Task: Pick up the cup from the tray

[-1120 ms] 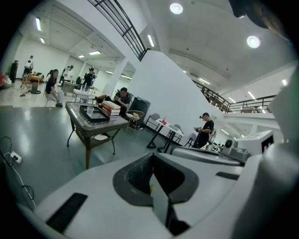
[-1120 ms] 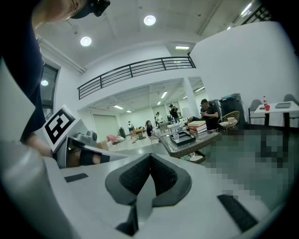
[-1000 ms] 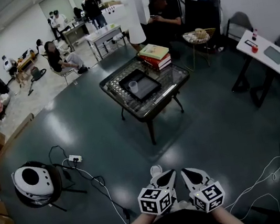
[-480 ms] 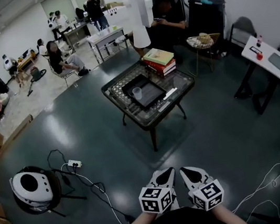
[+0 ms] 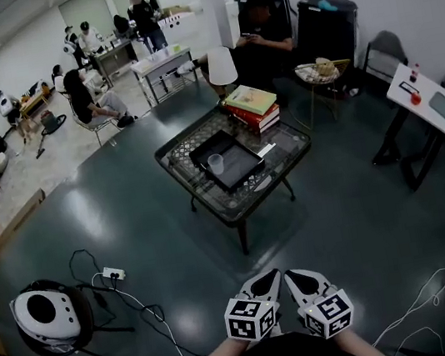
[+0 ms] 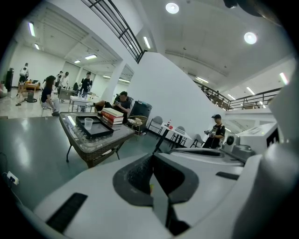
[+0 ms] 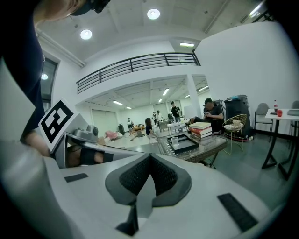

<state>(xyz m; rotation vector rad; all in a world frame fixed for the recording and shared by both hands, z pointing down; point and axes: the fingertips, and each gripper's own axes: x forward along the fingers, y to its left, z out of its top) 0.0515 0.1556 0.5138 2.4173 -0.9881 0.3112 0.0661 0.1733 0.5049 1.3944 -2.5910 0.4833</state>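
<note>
A small clear plastic cup [image 5: 216,164] stands upright on a black tray [image 5: 227,158] on a low glass-topped wicker table [image 5: 287,159] in the middle of the room. The cup [image 6: 88,123] and tray [image 6: 97,132] also show far off in the left gripper view, and the cup [image 7: 174,140] on its tray [image 7: 183,145] in the right gripper view. My left gripper [image 5: 271,274] and right gripper [image 5: 290,274] are held side by side close to my body, well short of the table. Both are shut with nothing between the jaws.
Stacked books [image 5: 250,103] lie at the table's far end. A white lamp [image 5: 221,66] and a seated person [image 5: 260,36] are behind it. A round white device [image 5: 43,315], a power strip [image 5: 112,274] and cables [image 5: 148,312] lie on the floor at left; a white side table [image 5: 427,97] stands right.
The view has shifted: the table with the tray and cup sits a little lower and more central in the head view. Both grippers stay shut, side by side.
</note>
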